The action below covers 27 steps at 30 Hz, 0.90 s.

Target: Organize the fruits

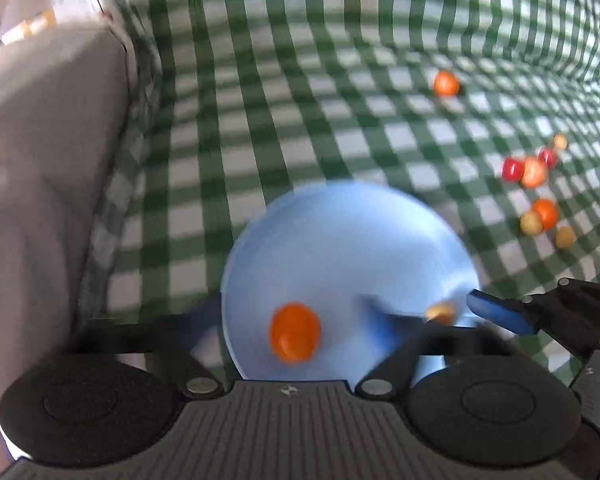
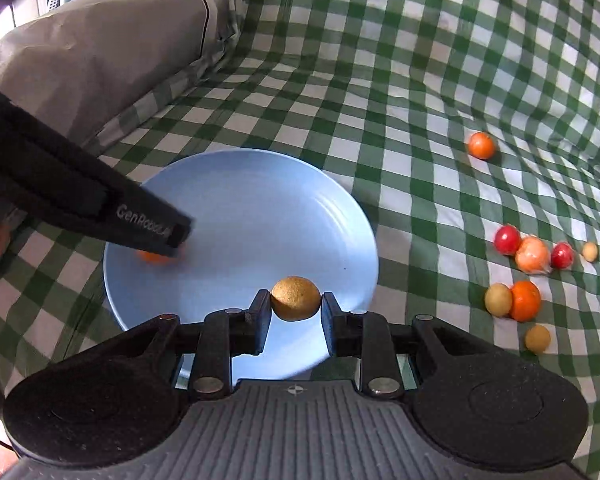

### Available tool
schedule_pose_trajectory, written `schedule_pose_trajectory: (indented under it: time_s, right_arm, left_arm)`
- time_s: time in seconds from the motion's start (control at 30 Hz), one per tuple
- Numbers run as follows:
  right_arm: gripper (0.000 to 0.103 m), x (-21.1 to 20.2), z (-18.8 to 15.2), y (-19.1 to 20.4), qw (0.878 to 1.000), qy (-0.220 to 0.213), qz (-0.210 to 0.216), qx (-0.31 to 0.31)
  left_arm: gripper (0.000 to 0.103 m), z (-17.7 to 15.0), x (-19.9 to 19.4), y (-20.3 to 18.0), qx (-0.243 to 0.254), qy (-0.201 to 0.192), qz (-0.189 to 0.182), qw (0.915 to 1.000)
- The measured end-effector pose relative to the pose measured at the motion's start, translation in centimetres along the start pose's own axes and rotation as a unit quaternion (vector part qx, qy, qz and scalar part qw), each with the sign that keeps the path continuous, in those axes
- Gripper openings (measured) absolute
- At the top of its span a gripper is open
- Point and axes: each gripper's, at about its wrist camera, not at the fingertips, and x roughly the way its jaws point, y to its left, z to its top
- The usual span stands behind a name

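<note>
**Blue plate and loose fruit on checked cloth**

Surface: a green-and-white checked cloth (image 2: 419, 80), rumpled and rising in folds at the far side; what lies beneath it cannot be told. At the left, a grey cushion (image 2: 100, 48) with printed fabric behind it.

Blue plate (image 2: 260, 208): on the cloth, near side. An orange fruit (image 1: 296, 332) lies in it.

Left gripper (image 1: 296, 320): jaws spread wide over the plate, nothing pinched (view blurred).

Right gripper (image 2: 296, 300): closed on a tan round fruit (image 2: 296, 298), held above the plate's near edge.

Loose fruit, right of the plate: a lone orange one (image 2: 481, 145) farther back; a cluster of red, orange and tan pieces (image 2: 531, 256) nearer.
</note>
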Motion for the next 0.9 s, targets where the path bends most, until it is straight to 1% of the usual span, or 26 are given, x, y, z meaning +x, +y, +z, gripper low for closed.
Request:
schedule_pose_trajectory:
  time_s: [0.03,0.07,0.1,0.17,0.27,0.37,0.47,0.57,0.63,0.7,0.83,0.9]
  right_arm:
    - [0.042,-0.2,0.4,-0.1,1.000,-0.001,0.001,0.005]
    - [0.054,-0.7,0.8,-0.3,1.000,-0.004,0.005,0.012]
    - [0.060,-1.3,1.1,-0.5,1.000,-0.007,0.006,0.019]
    - [0.075,-3.2,1.1,-0.8,0.999,-0.012,0.010,0.032]
    - [0.086,-6.6,0.2,-0.9,0.999,-0.008,0.020,0.050]
    - [0.090,-10.6,-1.6,-0.4,0.997,-0.009,0.031,0.063]
    - [0.093,-14.2,-3.3,1.1,0.997,-0.029,0.031,0.059]
    - [0.096,-17.0,-4.7,2.4,0.997,-0.057,0.015,0.049]
    - [0.097,-18.3,-5.3,3.1,0.996,-0.075,0.008,0.040]
    - [0.098,-19.3,-5.9,3.6,0.996,-0.085,0.003,0.032]
    - [0.099,-21.0,-6.9,4.3,0.995,-0.101,-0.003,0.026]
    - [0.099,-21.7,-7.3,4.5,0.994,-0.111,-0.006,0.024]
  left_arm:
    - [0.103,0.0,-1.1,0.1,-0.004,-0.022,0.003,0.9998]
    - [0.103,0.0,-2.2,0.3,-0.004,-0.039,0.003,0.9992]
    - [0.103,0.0,-3.1,0.2,0.001,-0.045,0.003,0.9990]
    - [0.103,-0.7,-5.3,0.3,0.006,-0.050,0.015,0.9986]
    - [0.103,-3.1,-8.9,0.7,-0.005,-0.060,0.030,0.9977]
    - [0.103,-6.0,-11.7,0.4,-0.011,-0.052,0.052,0.9973]
    - [0.103,-8.5,-14.2,-0.4,-0.007,-0.050,0.075,0.9959]
    - [0.103,-10.8,-16.2,-0.1,-0.025,-0.057,0.072,0.9955]
    - [0.103,-11.5,-17.1,0.2,-0.033,-0.049,0.071,0.9957]
    - [0.103,-11.9,-17.7,0.3,-0.036,-0.039,0.075,0.9957]
    - [0.103,-12.5,-19.5,-0.1,-0.034,-0.055,0.090,0.9938]
    - [0.103,-12.8,-20.2,-0.3,-0.036,-0.055,0.095,0.9933]
